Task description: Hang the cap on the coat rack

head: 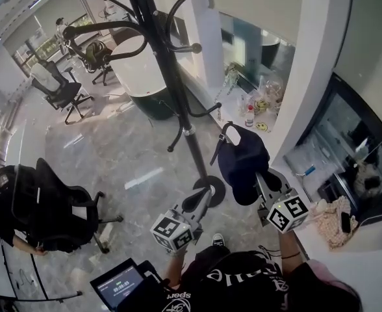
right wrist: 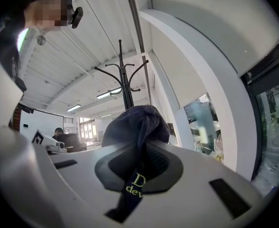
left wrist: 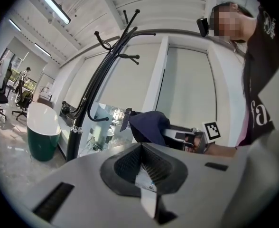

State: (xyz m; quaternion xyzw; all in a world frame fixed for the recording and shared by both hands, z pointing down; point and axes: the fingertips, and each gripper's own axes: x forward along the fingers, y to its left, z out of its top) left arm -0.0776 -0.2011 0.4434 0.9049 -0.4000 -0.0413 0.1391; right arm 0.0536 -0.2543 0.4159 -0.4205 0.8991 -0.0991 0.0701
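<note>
Cap (right wrist: pixel 134 125), yellow-green "D" and "dev" lettering, in right gripper (right wrist: pixel 139 163)

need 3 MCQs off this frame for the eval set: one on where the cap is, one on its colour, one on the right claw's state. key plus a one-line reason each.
1. Where is the cap relative to the coat rack?
A) hung on one of its top hooks
B) lying on the floor at its base
C) held in the air beside it, hung on nothing

2. What colour is the cap?
A) dark navy
B) red
C) white

3. How does the right claw stand?
A) wide open and empty
B) shut on the cap
C) shut on a bottle

Key:
1 C: the head view shows the cap beside the rack, touching no part of it.
2 A: it reads dark blue in all three views.
3 B: the right gripper view shows the cap's cloth pinched between the jaws.
</note>
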